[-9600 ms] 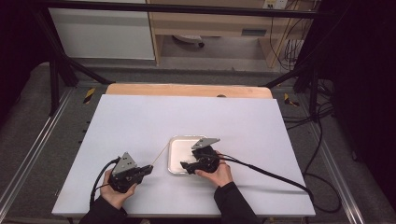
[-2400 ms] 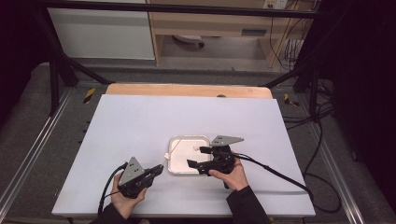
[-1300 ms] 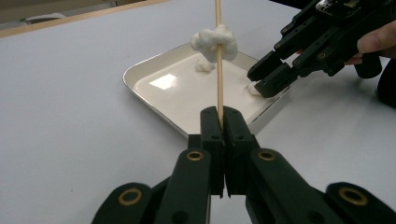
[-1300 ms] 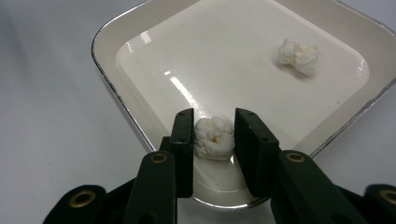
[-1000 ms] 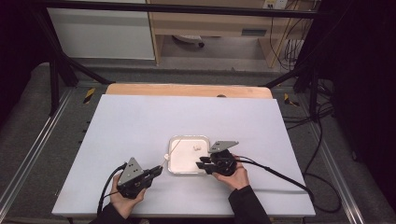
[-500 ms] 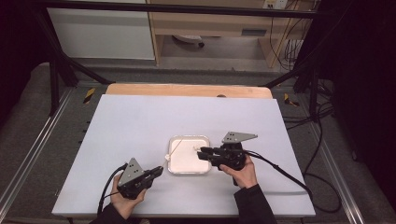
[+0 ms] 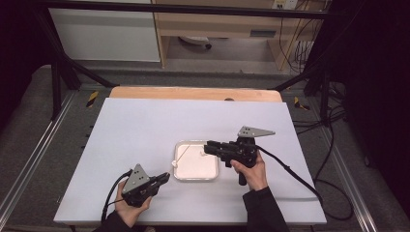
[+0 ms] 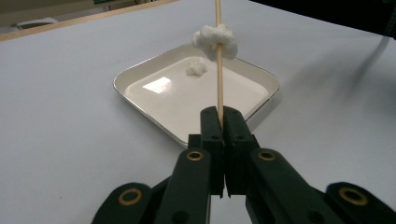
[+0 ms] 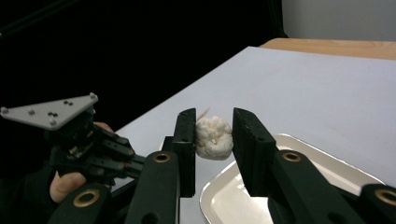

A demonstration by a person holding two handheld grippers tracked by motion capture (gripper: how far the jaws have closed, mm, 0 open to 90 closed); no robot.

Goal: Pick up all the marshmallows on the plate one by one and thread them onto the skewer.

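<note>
In my left gripper (image 8: 219,126) view the skewer (image 8: 218,56) runs off the top edge, so I can't see its tip. In my right gripper (image 9: 212,140) view the white lump (image 9: 214,138) hides most of the skewer, and the tray (image 9: 299,154) is cut off at the bottom and right. From above, the lump (image 7: 202,153) is too small to make out, and my forearms leave the bottom edge.
</note>
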